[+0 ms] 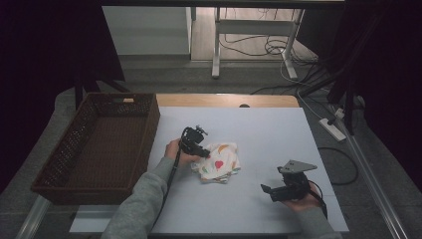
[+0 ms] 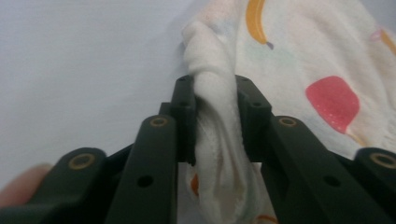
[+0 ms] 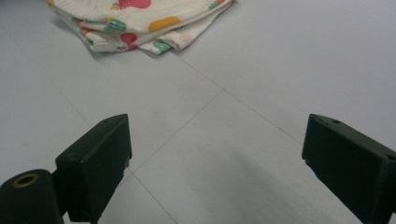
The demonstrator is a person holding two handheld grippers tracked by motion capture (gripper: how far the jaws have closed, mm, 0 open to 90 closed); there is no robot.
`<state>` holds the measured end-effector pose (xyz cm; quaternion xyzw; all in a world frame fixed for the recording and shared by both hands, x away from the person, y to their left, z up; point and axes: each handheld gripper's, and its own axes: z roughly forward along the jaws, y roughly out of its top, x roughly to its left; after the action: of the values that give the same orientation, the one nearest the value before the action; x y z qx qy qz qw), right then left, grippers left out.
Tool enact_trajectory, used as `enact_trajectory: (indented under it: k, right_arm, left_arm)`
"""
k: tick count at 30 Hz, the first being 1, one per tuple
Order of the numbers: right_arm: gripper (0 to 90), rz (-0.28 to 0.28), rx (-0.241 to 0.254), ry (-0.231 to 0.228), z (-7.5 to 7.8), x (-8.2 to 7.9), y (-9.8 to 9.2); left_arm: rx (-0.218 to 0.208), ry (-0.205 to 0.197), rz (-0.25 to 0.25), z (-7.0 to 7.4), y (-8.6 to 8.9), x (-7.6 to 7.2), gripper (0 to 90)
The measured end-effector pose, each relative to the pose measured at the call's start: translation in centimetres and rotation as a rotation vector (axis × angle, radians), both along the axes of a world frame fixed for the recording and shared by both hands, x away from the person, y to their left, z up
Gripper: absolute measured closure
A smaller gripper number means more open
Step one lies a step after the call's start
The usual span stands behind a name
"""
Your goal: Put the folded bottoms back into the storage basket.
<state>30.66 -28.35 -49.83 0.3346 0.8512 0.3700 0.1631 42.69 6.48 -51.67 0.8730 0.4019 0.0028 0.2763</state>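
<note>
A folded white cloth (image 1: 219, 163) printed with red, orange and green shapes lies in the middle of the white table (image 1: 268, 129). My left gripper (image 1: 203, 152) is at the cloth's left edge and is shut on a bunched fold of the cloth (image 2: 212, 107), which stands squeezed between the jaws. My right gripper (image 1: 266, 189) rests low near the table's front right, apart from the cloth, jaws wide open with nothing between them. From the right gripper view the cloth (image 3: 140, 23) lies ahead, its folded layers showing.
A dark woven basket (image 1: 99, 144) stands along the table's left side. Beyond the table are a desk frame (image 1: 254, 35), floor cables and a power strip (image 1: 332, 128).
</note>
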Motion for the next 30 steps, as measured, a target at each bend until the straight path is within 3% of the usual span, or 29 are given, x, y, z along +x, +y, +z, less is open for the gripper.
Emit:
enact_trajectory:
  k: [14, 19, 30]
  right_arm:
    - [8.5, -0.011, 0.021, -0.007, 0.2, 0.0, -0.2]
    - [8.6, -0.017, 0.022, -0.011, 0.2, 0.0, -0.2]
    - [8.6, -0.031, 0.029, -0.016, 0.3, 0.0, -0.5]
  left_arm:
    - [-0.068, 0.026, -0.002, 0.3, 0.5, -0.3, 77.8]
    - [-0.117, 0.016, -0.011, 1.1, 0.7, -0.8, 77.8]
    - [-0.134, -0.008, -0.031, 2.1, 0.3, -1.6, 77.8]
